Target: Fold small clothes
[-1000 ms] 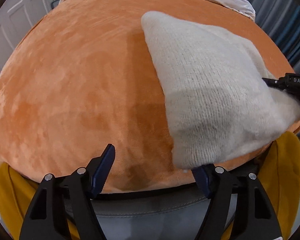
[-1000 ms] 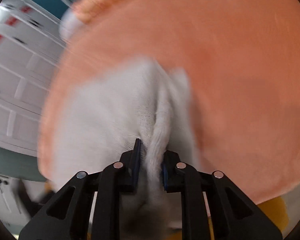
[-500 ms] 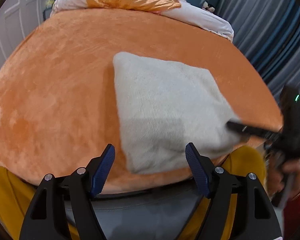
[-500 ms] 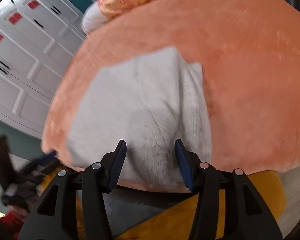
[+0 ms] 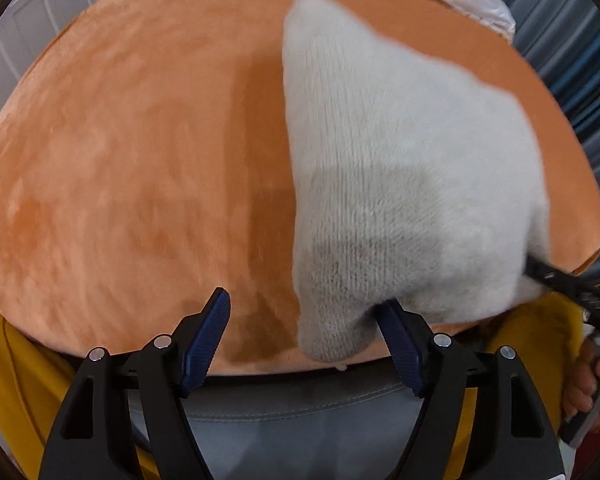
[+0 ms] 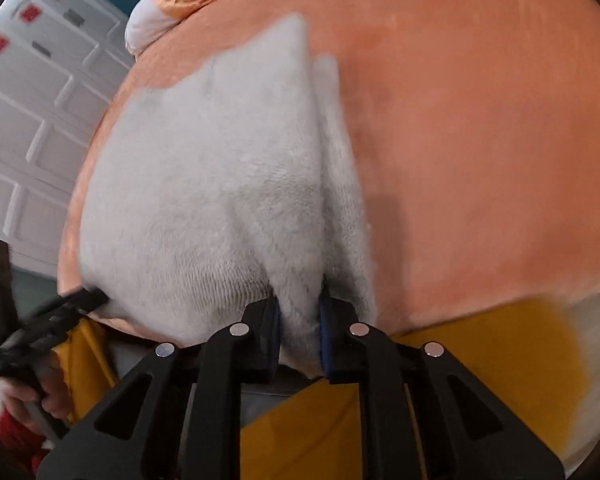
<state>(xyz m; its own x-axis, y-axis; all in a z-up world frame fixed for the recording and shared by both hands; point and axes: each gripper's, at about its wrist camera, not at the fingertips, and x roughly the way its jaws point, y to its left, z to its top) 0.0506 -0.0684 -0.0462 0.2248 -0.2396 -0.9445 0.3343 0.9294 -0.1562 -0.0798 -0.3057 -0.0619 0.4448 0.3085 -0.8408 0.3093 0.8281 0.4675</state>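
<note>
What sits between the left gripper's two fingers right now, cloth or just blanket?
Mostly bare orange blanket, as the left wrist view shows. The left gripper stands open; the white knit garment's near corner hangs against its right finger, unpinched.

knit garment: 1; tongs: 2; orange blanket: 1; pillow: 1

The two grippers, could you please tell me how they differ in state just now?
The right gripper has just closed onto a bunched fold of the white knit garment; the left gripper stands wide open, the garment's near corner between its fingers unpinched. Both point down at the orange bedcover.
</note>
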